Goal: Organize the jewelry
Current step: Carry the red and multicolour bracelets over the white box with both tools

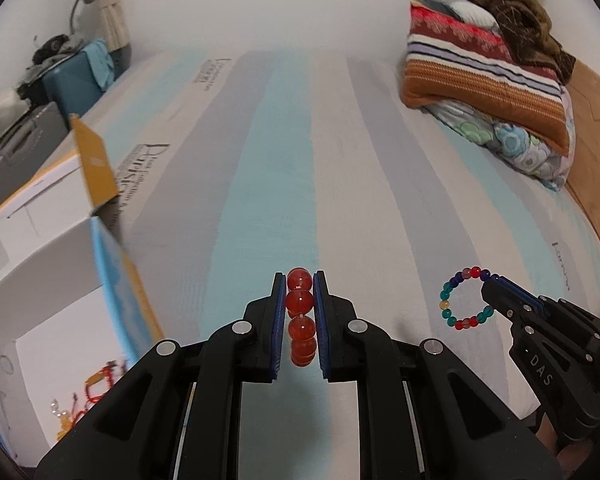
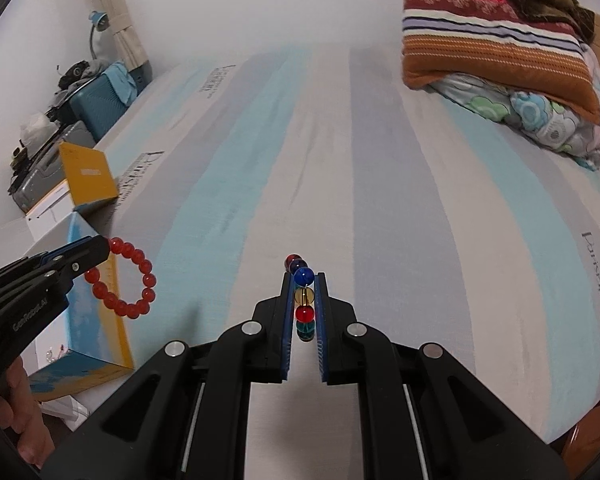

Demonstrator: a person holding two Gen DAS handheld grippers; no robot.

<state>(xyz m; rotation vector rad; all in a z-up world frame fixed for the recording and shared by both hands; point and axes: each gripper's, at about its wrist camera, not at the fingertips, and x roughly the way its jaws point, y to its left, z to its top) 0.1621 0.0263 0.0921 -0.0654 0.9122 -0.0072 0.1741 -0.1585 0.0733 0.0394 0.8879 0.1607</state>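
Note:
My left gripper (image 1: 300, 280) is shut on a red bead bracelet (image 1: 300, 300), seen edge-on between its blue pads. In the right wrist view that left gripper (image 2: 100, 246) enters from the left with the red bracelet (image 2: 146, 280) hanging as a ring in the air beside an open box. My right gripper (image 2: 304, 276) is shut on a multicoloured bead bracelet (image 2: 304, 276), also edge-on. In the left wrist view the right gripper (image 1: 496, 282) holds the multicoloured bracelet (image 1: 446, 304) up over the bed.
A striped bed sheet (image 1: 284, 152) fills both views. An open white and yellow box (image 1: 60, 300) with jewelry (image 1: 96, 390) inside stands at the left. Folded blankets and pillows (image 1: 488, 76) lie at the far right. A blue case (image 2: 96, 108) and clutter sit far left.

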